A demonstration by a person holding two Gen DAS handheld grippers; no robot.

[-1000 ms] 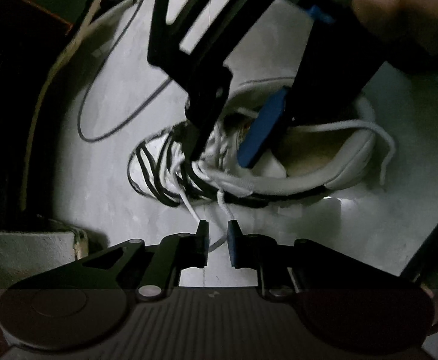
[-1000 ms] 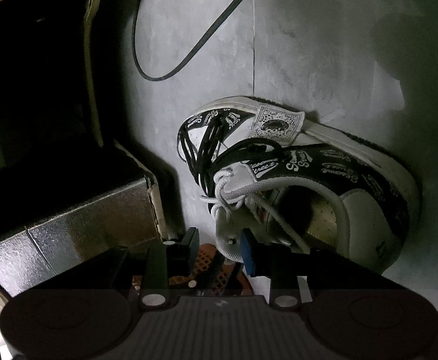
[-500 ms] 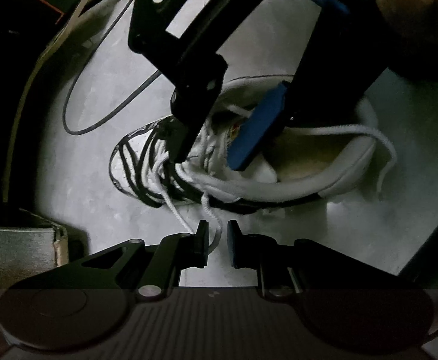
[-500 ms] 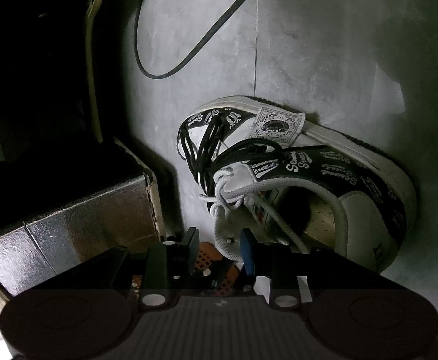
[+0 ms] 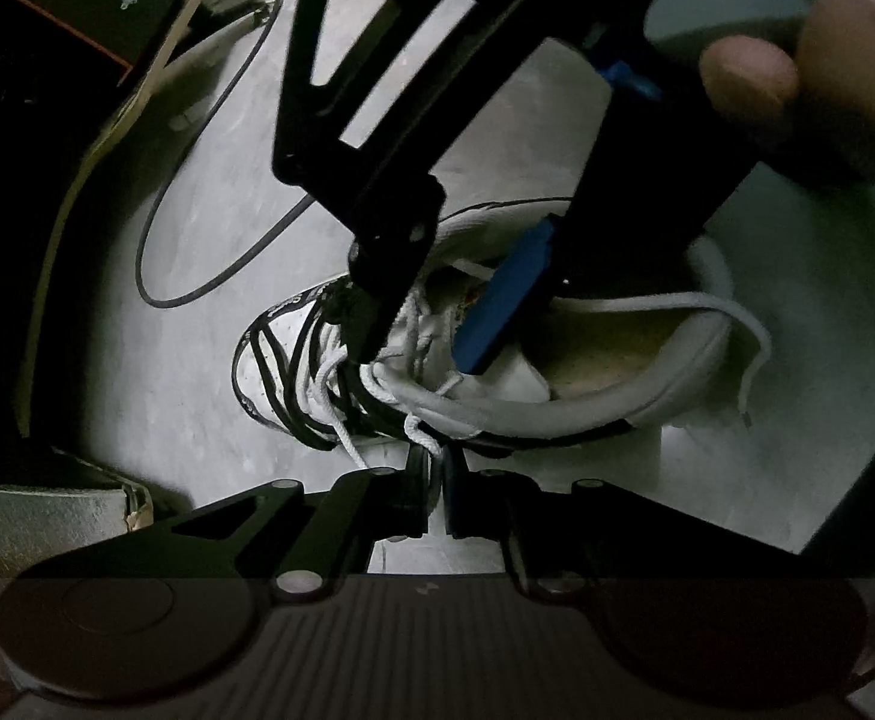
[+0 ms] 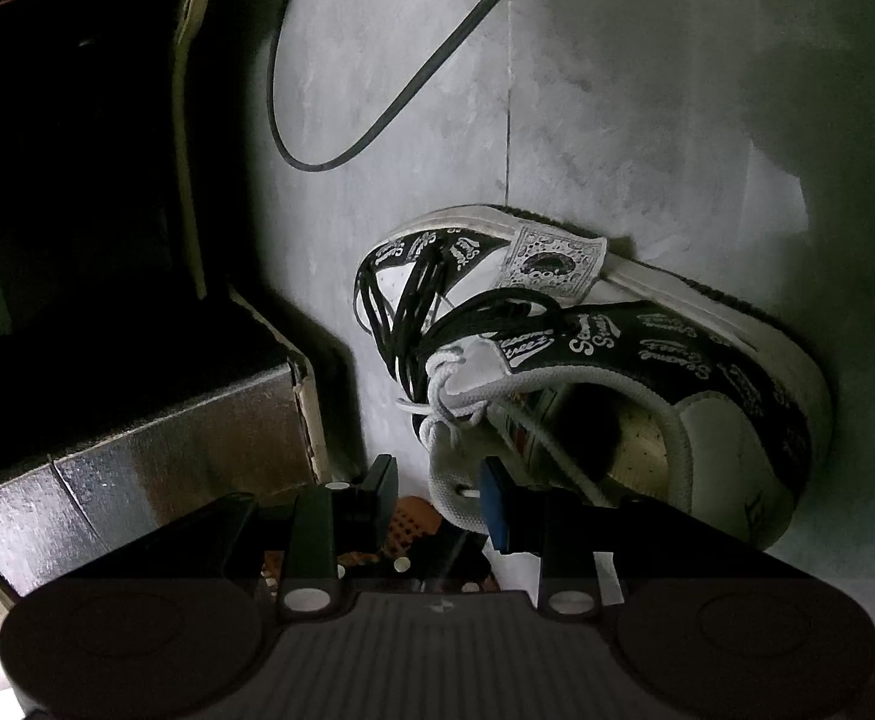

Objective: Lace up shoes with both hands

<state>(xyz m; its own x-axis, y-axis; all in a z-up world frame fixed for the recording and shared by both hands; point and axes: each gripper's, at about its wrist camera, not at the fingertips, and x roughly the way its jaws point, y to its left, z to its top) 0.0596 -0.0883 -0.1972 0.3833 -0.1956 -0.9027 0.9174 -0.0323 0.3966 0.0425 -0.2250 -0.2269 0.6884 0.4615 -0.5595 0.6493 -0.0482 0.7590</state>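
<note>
A black-and-white printed sneaker (image 5: pixel 617 402) (image 6: pixel 737 360) lies on the grey floor, partly laced with black and white laces. My left gripper (image 5: pixel 435 468) is shut on a strand of the white lace (image 5: pixel 422 435) that drops from the near eyelets. My right gripper (image 5: pixel 422 360) (image 6: pixel 440 489) hangs over the lacing with its jaws apart. The white eyelet flap (image 6: pixel 455 480) sits between its fingers, with a gap on the left side. The other white lace end (image 5: pixel 755 360) trails over the heel.
A black cable (image 5: pixel 197 294) (image 6: pixel 377 120) loops on the floor beyond the toe. A foil-faced box (image 6: pixel 137 468) stands close on the left of the shoe, with dark boxes (image 5: pixel 77 0) behind. A person's fingers (image 5: pixel 749 78) hold the right gripper.
My left gripper's jaws have closed from a narrow gap onto the white lace strand. The right gripper and the shoe have stayed put.
</note>
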